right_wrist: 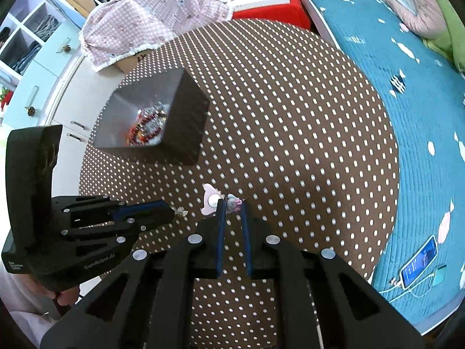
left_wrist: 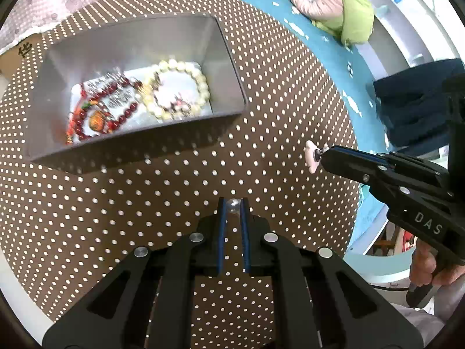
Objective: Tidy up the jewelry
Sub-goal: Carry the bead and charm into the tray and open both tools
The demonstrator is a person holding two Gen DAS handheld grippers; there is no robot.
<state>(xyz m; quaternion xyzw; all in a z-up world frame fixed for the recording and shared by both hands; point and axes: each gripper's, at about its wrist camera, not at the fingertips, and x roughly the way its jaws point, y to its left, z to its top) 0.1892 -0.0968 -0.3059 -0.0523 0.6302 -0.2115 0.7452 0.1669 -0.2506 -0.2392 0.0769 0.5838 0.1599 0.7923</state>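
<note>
A grey metal box [left_wrist: 229, 67] stands on the brown dotted round table [left_wrist: 174, 174]. In it lie a pearl bracelet [left_wrist: 200, 83] and a red bead bracelet [left_wrist: 116, 119]. My left gripper [left_wrist: 233, 203] is shut on a small silvery piece of jewelry [left_wrist: 233, 203] just above the table, in front of the box. My right gripper [right_wrist: 232, 203] is shut on a small grey-pink charm [right_wrist: 232, 202] joined to a pink flower piece [right_wrist: 210, 200]; this shows in the left wrist view [left_wrist: 314, 157] at the right. The box [right_wrist: 186, 122] lies beyond and left of the right gripper.
A bed with a teal cover [right_wrist: 407, 93] lies right of the table, with a phone on a cable [right_wrist: 418, 264] and pink and green bedding [left_wrist: 343, 3]. A pink checked cloth [right_wrist: 151, 17] and white cupboards [right_wrist: 37, 67] stand behind the table.
</note>
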